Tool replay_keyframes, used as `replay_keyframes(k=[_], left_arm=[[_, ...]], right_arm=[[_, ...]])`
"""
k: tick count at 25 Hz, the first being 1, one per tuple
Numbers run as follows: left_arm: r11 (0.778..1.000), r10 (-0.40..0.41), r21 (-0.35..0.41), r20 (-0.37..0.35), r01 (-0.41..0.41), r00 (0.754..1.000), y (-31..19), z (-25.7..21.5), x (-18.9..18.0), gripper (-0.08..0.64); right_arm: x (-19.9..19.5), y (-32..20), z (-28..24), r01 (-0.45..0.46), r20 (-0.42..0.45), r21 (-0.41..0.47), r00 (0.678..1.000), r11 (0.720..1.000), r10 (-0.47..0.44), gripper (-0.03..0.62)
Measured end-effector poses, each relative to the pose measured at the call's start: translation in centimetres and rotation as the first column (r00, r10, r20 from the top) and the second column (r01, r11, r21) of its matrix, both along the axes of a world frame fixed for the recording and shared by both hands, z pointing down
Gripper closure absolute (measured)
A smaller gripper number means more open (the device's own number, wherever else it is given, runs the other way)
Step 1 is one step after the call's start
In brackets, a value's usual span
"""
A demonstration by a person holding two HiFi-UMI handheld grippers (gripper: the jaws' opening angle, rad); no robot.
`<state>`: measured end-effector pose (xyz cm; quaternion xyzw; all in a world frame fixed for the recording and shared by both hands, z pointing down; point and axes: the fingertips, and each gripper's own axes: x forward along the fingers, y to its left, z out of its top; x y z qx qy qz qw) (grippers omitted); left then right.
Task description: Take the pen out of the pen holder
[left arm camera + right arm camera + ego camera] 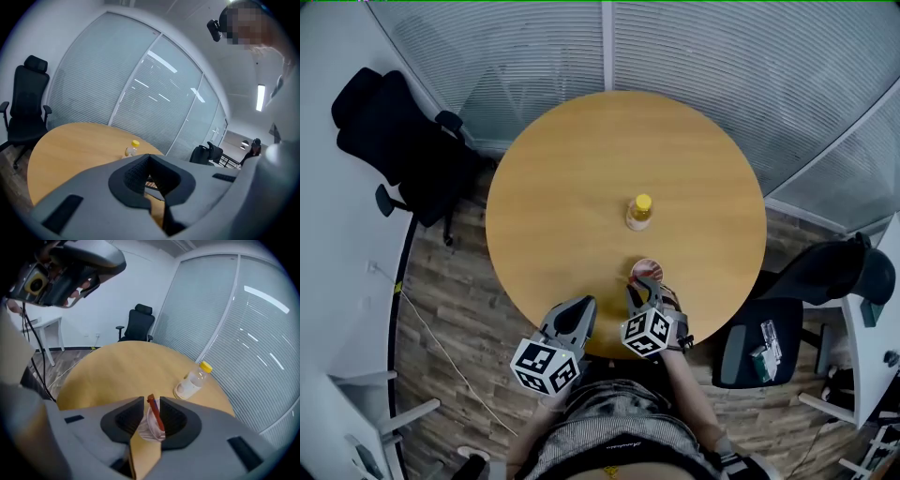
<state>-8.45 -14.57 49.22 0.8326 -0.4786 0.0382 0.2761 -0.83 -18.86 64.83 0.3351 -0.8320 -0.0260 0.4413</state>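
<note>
Above the pen holder (pixel 145 428), right claw (pixel 151 401) straddles the pen (pixel 157 416).

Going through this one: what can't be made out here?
Head view: pen holder mostly covered by the right gripper; pen too small to discern.
Right gripper view: tip of the pen lost inside the cloudy holder, between the fingers.
Left gripper view: shut fingers of the left gripper block the holder.

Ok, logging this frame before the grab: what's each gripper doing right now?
Left gripper: closed, empty.
Right gripper: open, jaws either side of the pen in the cup, not clamped yet.
</note>
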Motion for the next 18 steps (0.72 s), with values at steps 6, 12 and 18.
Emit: replay_keyframes(k=[6,12,18], left_arm=[[0.999,-0.046,-0.007,0.001,0.046,0.999,0.9,0.1,-1.6,0.555],[0.998,-0.056,-0.001,0.0,0.056,0.998,1.1,0.0,-2.3,0.555],[1.0,-0.027,0.009,-0.008,0.027,1.0,1.3,-0.4,-1.6,0.555]], right_arm=[[-1.1,-0.6,0.5,-0.007,-0.016,0.042,1.0,0.999,0.007,0.487],[-0.9,-1.0,0.1,-0.049,0.003,0.055,0.999,0.997,0.049,0.528],[-0.6,-0.7,-0.7,-0.071,0.039,0.058,0.997,0.996,0.069,0.534]])
